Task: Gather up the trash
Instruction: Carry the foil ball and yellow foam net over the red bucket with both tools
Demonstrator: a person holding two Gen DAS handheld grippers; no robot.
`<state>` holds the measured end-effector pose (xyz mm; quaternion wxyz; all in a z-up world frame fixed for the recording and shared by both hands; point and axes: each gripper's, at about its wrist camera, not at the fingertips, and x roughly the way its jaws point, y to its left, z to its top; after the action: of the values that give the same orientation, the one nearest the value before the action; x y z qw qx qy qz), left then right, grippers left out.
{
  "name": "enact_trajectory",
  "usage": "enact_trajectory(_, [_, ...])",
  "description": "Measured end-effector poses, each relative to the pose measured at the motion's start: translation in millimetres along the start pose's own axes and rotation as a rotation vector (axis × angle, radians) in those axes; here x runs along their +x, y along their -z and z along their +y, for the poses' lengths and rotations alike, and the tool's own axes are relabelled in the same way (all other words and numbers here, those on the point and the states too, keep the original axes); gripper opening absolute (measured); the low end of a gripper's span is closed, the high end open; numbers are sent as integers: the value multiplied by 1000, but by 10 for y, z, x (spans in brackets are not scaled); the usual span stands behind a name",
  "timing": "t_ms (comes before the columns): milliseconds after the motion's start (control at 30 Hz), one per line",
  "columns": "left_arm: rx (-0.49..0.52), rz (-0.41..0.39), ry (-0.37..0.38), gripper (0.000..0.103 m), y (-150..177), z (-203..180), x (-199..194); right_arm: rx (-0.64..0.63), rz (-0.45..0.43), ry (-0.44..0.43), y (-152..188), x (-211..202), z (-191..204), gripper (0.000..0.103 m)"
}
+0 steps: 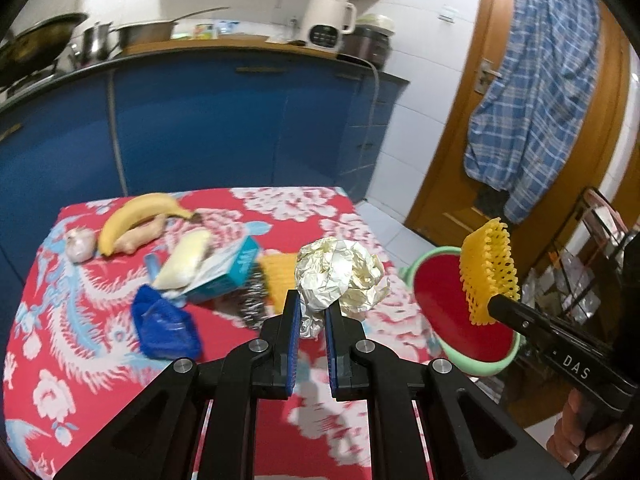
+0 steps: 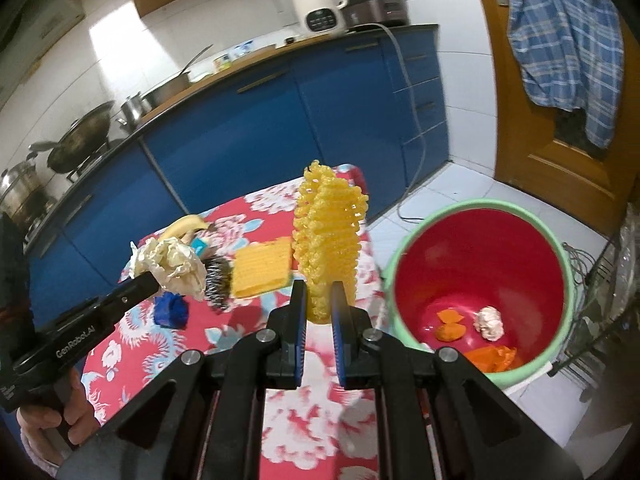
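Left gripper [image 1: 312, 312] pinching crumpled foil ball [image 1: 340, 276] above red flowered tablecloth [image 1: 80, 320]. Right gripper [image 2: 320, 304] pinching yellow foam net [image 2: 328, 236], held upright near table edge, just beside bin. Red bin [image 2: 480, 240] with green rim on floor right of table, holding orange scraps [image 2: 450, 326] and white wad [image 2: 489, 322]. Banana [image 1: 132, 216], blue bag [image 1: 164, 328], steel scourer [image 1: 252, 300], yellow sponge [image 2: 262, 274] lying on cloth.

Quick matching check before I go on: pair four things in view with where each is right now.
1 crumpled foil ball
2 yellow foam net
3 banana
4 orange peel

a lying on the table
b in the right gripper
c inside the bin
d in the left gripper

Pairs: 1-d, 2-b, 3-a, 4-c
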<state>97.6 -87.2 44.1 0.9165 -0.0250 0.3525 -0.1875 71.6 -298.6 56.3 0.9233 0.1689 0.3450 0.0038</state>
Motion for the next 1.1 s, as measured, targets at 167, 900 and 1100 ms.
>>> enact_trajectory(167, [46,15,39,11,-17,-282,98,43,-7,38,17,-85,-267,14])
enact_trajectory(900, [211,127,135,11,57,-1249,775,228,39,146,253,-29,-1256,15])
enact_trajectory(1100, [230,173,148,11,122,-1381,987,259,62,166,304,26,-1418,16])
